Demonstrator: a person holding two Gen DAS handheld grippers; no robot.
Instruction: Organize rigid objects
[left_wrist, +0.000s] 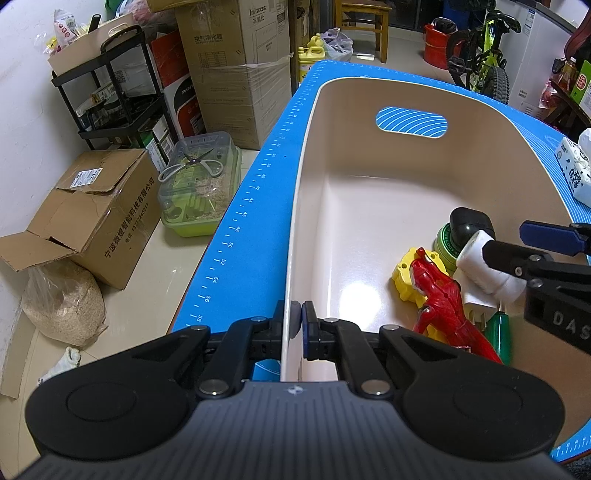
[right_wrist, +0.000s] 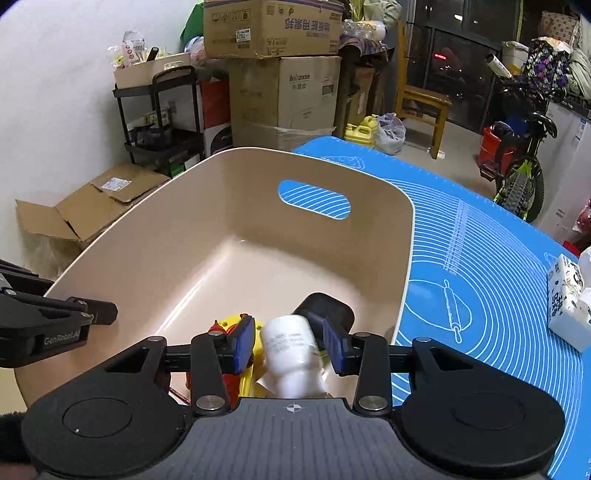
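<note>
Cardboard boxes (left_wrist: 99, 218) and a black shelf rack (left_wrist: 122, 92) stand on the floor at the far left, beside a clear-lidded green container (left_wrist: 199, 188) with scissors lying on top. Next comes the blue mat (left_wrist: 255, 206) covering the counter, and on it the beige bin (left_wrist: 332, 236) with an oval handle cutout in its far wall. The left gripper (left_wrist: 298, 325) is clamped on the bin's near-left rim, one pad outside the wall and one inside. Inside the bin, toward its right side, lie a yellow toy (left_wrist: 406, 273), a red dinosaur (left_wrist: 443, 299), a green round tin (left_wrist: 445, 243), a black rounded object (left_wrist: 469, 223) and a green-handled tool (left_wrist: 498, 332), all close together. Above this cluster the right gripper (right_wrist: 291, 341) is spread fairly wide around a white bottle (right_wrist: 291, 354); the bottle sits tilted between the blue pads, touching the right pad while a gap shows at the left one. Farther right on the mat rests a white printed tissue pack (right_wrist: 567, 302).
</note>
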